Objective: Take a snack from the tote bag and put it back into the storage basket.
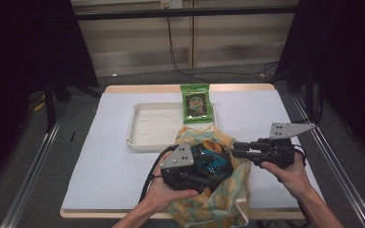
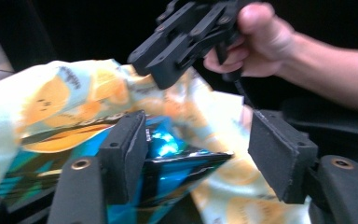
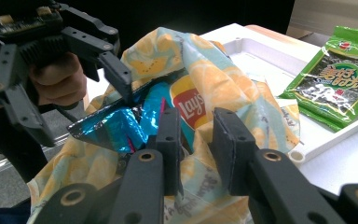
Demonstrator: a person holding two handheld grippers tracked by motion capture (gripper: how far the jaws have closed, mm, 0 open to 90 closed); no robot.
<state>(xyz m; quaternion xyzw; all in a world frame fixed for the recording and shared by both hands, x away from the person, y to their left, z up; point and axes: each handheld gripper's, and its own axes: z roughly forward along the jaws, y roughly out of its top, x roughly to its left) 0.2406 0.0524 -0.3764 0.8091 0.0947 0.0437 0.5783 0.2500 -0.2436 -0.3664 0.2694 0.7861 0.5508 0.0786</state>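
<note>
Two grippers are at work for me on the table [image 1: 114, 156], both at the yellow-printed bag [image 1: 218, 194] near its front edge. Behind the bag sits a white tray [image 1: 145, 128] with a green packet [image 1: 197, 103] lying on its right rim. A blue chip bag [image 1: 211, 161] sits in the bag's mouth. My left gripper [image 2: 205, 158] stands open, the chip bag's corner loose between its jaws. My right gripper [image 3: 196, 149] pinches the bag's rim cloth
</note>
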